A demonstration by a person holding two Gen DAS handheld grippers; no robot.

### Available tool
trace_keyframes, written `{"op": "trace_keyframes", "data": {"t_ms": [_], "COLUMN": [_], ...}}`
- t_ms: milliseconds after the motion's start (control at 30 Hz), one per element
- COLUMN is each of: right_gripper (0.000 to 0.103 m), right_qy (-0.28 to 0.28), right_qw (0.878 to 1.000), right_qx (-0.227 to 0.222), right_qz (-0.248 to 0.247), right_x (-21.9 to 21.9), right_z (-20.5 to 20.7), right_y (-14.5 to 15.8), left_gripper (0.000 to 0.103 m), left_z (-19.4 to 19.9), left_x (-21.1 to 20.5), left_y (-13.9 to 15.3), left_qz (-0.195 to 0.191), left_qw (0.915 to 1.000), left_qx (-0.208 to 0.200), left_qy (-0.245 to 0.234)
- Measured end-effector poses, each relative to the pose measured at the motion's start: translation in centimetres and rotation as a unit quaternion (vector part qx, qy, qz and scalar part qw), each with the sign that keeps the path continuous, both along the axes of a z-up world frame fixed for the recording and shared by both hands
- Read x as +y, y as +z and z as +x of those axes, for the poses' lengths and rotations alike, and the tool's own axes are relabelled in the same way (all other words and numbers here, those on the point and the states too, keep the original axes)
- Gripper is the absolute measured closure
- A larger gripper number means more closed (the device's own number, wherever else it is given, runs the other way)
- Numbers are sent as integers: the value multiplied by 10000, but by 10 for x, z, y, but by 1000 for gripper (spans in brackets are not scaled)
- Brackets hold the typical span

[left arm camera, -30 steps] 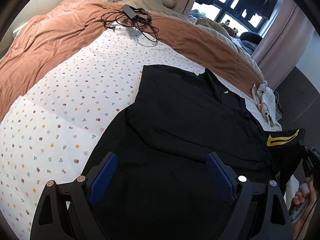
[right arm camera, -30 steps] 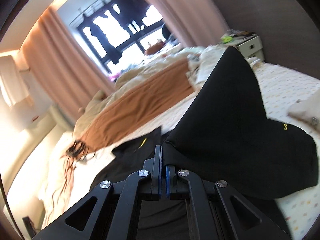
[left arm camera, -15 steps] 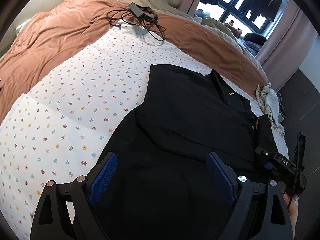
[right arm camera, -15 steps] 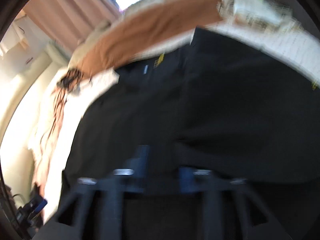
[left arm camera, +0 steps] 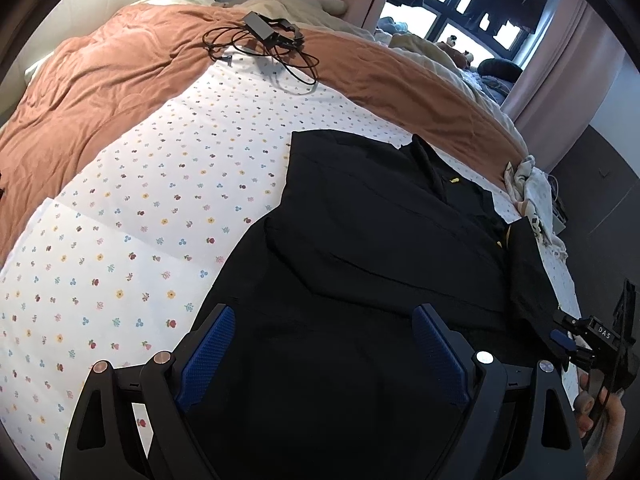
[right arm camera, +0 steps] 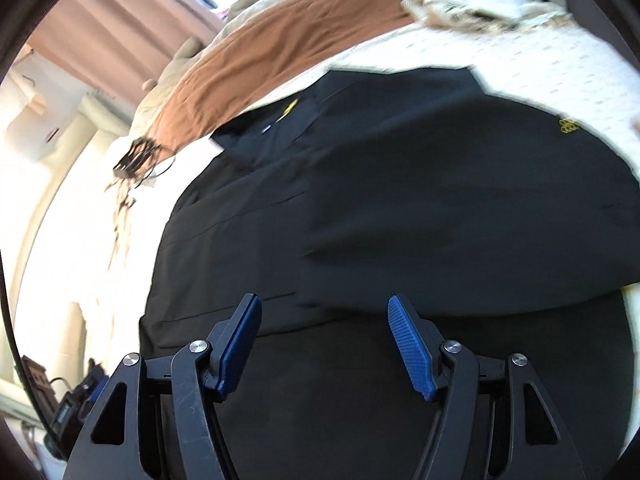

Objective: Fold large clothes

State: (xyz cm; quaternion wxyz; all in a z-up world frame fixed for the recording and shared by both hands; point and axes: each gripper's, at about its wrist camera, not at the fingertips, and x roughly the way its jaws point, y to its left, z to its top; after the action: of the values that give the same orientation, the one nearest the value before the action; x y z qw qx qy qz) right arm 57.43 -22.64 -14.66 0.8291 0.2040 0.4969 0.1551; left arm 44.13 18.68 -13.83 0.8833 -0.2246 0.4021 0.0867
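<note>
Black garment (left arm camera: 384,248) lies flat on the floral sheet (left arm camera: 168,184), toward the bed's near edge, collar pointing to the far side. One side panel looks folded inward over the body; the right flap now rests on top. Right gripper (right arm camera: 325,340): jaws have just been opening, nothing between them, cloth released. Left gripper (left arm camera: 323,356): jaws wide, empty, above the hem. Judged partway: side folds in, lengthwise fold left. Brown blanket (left arm camera: 100,80) with cables (left arm camera: 264,40) at far edge.

"DAS" on the right gripper (left arm camera: 560,340)
</note>
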Motion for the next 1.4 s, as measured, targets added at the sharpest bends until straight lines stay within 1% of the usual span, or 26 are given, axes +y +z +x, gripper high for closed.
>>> {"op": "trace_keyframes", "data": {"t_ms": [133,300,433,633,700,767,800,833,867,900,933,967,1000,1067,1133,1267,1400], "right_gripper": [37,37,37,37,37,37,37,45,65,71,74,81,82,87,89,92,93], "right_qy": [-456,-1040,-1372,-1814,-1887,-1825,-1807,-1803,-1781,-1832,-1891,-1910,-1883,-1878,-1825,-1601,-1286], "right_qw": [9988,9934,9881,9770,9736,9746,9754,9756,9757,9739,9733,9736,9748,9758,9783,9847,9890], "right_qx": [-22,160,285,484,574,653,618,535,526,619,607,608,570,366,175,-240,-678], "right_qz": [-160,-461,-640,-1009,-1147,-1124,-1104,-1131,-1164,-1190,-1147,-1090,-1048,-1062,-969,-642,-279], "right_x": [-44,-104,-138,-173,-176,-178,-177,-174,-172,-172,-171,-171,-169,-162,-152,-125,-85], "right_z": [2,1,3,5,7,9,10,11,12,13,12,11,10,7,7,6,1], "right_y": [2,-9,-18,-31,-39,-47,-51,-51,-51,-50,-49,-45,-41,-27,-16,10,41], "left_gripper": [12,12,12,12,12,12,12,12,12,12,12,12,12,12,12,12,12], "left_z": [-2,-1,1,5,6,7,7,7,7,6,6,6,5,4,2,-1,-4], "left_x": [2,6,6,2,1,0,0,0,0,0,0,1,1,4,6,10,13], "left_y": [1,-2,-5,-9,-10,-11,-11,-11,-11,-11,-11,-10,-10,-9,-7,-4,-2], "left_qz": [29,59,94,140,142,138,135,129,120,114,117,111,102,62,28,-43,-83], "left_qw": [10000,10000,9999,9998,9998,9998,9998,9998,9998,9998,9998,9998,9999,9999,9999,9999,9999], "left_qx": [-10,22,64,133,143,148,149,151,151,150,148,139,130,112,85,26,-20], "left_qy": [19,57,66,17,1,-10,-13,-14,-15,-14,-12,-3,9,38,66,108,141]}}
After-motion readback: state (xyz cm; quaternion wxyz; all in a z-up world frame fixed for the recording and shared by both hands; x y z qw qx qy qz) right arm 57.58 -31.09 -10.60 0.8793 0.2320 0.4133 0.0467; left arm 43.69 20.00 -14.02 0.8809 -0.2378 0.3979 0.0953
